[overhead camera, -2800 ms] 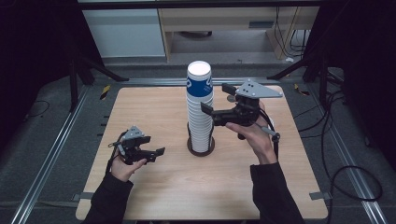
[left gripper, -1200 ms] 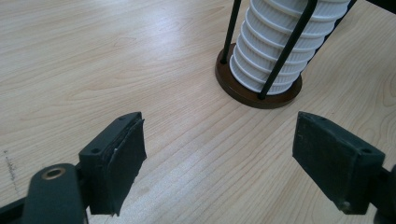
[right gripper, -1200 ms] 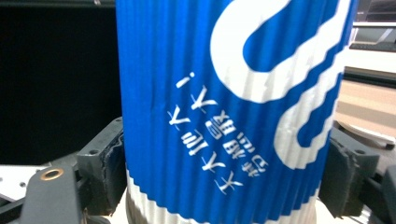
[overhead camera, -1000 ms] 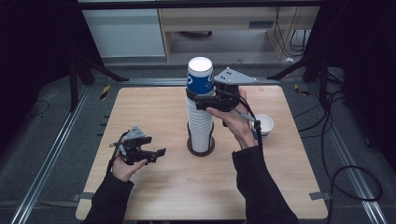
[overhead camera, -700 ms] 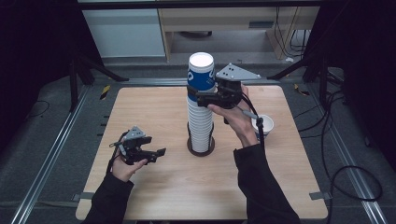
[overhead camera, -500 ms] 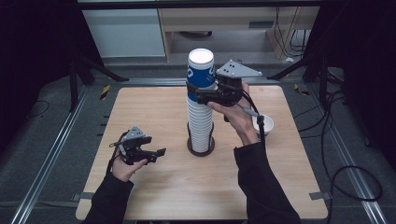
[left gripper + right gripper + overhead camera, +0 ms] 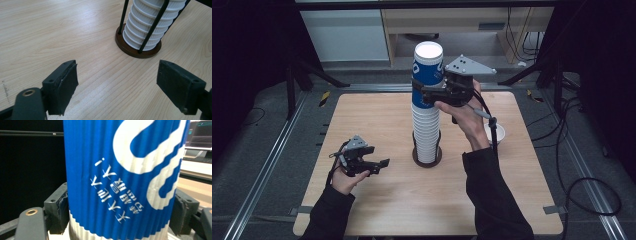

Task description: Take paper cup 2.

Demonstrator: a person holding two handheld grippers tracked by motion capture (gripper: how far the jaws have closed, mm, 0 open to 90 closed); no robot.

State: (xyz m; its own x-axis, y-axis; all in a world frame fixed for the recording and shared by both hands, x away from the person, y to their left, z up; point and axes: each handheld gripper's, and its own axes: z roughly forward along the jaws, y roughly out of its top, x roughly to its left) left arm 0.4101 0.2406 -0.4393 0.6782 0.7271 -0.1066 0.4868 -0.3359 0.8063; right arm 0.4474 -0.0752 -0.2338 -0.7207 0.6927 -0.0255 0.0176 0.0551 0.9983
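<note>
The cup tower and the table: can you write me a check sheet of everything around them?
Surface: wooden table, bare pale wood.
Job's things: top blue cup is clamped at the head of the white cup stack, which stands in a brown round holder with thin black rods.
Clutter: one small white cup on the table, partly behind the right forearm.
Grippers: right gripper shut on the top blue cup; left gripper open, holding nothing, low over the table.
Cables: one trails from the right gripper; more lie on the floor at right.
Surroundings: dark floor, metal rails, pale cabinets behind.
</note>
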